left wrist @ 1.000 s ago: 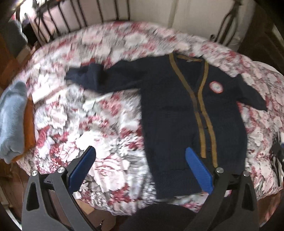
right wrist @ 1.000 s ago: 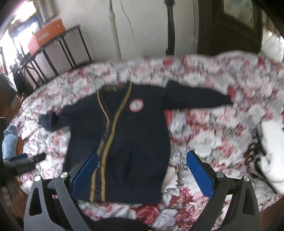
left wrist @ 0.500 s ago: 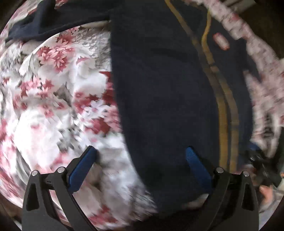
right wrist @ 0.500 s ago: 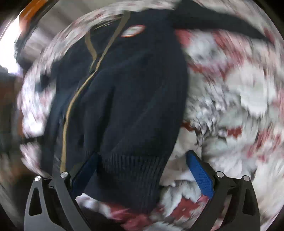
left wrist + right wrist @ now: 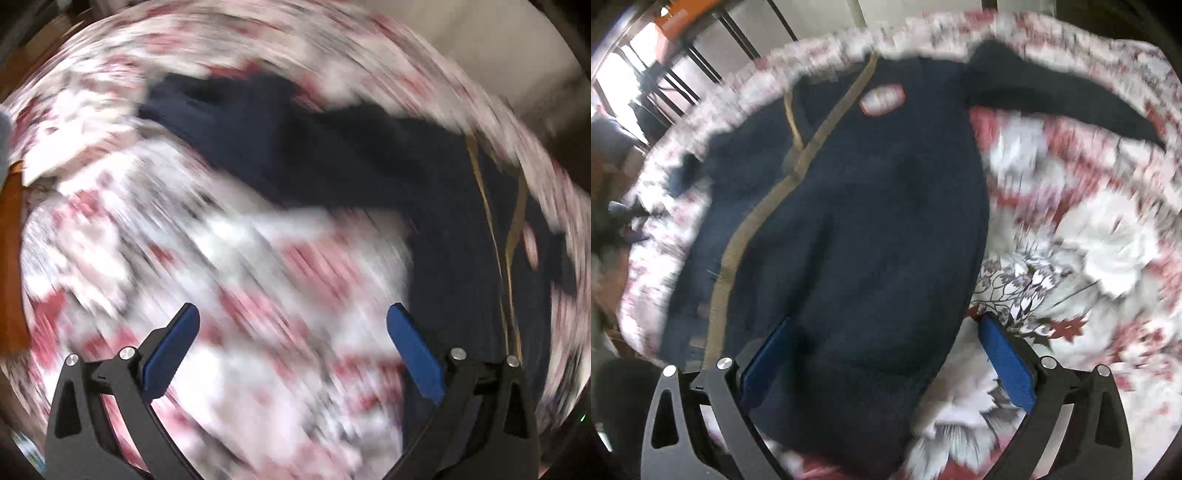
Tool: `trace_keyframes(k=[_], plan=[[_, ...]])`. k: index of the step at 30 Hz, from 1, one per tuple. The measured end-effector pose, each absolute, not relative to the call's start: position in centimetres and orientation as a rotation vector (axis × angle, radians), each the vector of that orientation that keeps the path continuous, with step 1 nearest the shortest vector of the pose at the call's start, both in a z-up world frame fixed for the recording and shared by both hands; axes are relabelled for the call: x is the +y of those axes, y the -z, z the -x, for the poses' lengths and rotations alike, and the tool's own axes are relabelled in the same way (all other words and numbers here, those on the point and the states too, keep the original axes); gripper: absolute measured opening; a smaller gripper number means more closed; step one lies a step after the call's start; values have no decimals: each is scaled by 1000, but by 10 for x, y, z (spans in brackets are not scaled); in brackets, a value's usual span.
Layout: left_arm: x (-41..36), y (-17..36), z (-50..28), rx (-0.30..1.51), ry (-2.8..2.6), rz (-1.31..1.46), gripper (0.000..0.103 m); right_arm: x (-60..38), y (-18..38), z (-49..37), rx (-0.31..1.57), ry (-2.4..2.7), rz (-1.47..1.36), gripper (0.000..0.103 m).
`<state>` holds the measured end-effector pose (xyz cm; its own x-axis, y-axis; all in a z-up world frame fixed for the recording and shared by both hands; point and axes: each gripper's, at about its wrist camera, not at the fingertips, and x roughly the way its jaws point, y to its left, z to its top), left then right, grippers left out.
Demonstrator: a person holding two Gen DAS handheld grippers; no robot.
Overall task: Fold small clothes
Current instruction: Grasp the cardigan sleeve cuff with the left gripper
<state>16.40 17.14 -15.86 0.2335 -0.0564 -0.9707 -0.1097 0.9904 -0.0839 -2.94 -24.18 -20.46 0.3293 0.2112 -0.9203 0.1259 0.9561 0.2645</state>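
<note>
On the floral red-and-white bedspread [image 5: 1108, 258], the right gripper [image 5: 886, 365], jaws apart, straddles the hem of the navy knit cardigan with tan trim [image 5: 868, 221]; its chest badge [image 5: 882, 99] is unreadable. The left gripper [image 5: 295, 354], also spread, shows a sleeve.

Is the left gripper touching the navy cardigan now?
Cannot tell. In the blurred left wrist view, the open left gripper frames mostly bedspread; one finger overlaps the cardigan edge.
</note>
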Motion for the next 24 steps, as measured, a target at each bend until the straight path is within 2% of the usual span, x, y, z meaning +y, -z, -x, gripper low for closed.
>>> trace_keyframes(k=[6,10,13,15,16,17,18,20,24], plan=[[238,159,-243,1239,-161,290,98,-252,203,41,1126,-91,-388,100],[266,184,-268,1258,-146,466,95,-254,206,43,1094,-96,-394,100],[276,204,-269,1250,-195,515,81,-250,207,42,1086,-92,-390,100],[271,207,-279,1212,-207,505,68,-251,206,44,1081,-92,-393,100],[272,206,-282,1196,-193,514,51,-252,206,47,1078,-93,-395,100],[274,205,-285,1179,-160,546,28,-252,205,47,1076,-93,-397,100],[277,205,-287,1168,-137,581,20,-252,205,49,1074,-93,-399,100],[282,201,-286,1142,-114,609,13,-252,205,49,1072,-91,-398,100],[290,180,-261,1063,-135,590,10,-252,206,49,1071,-89,-397,100]])
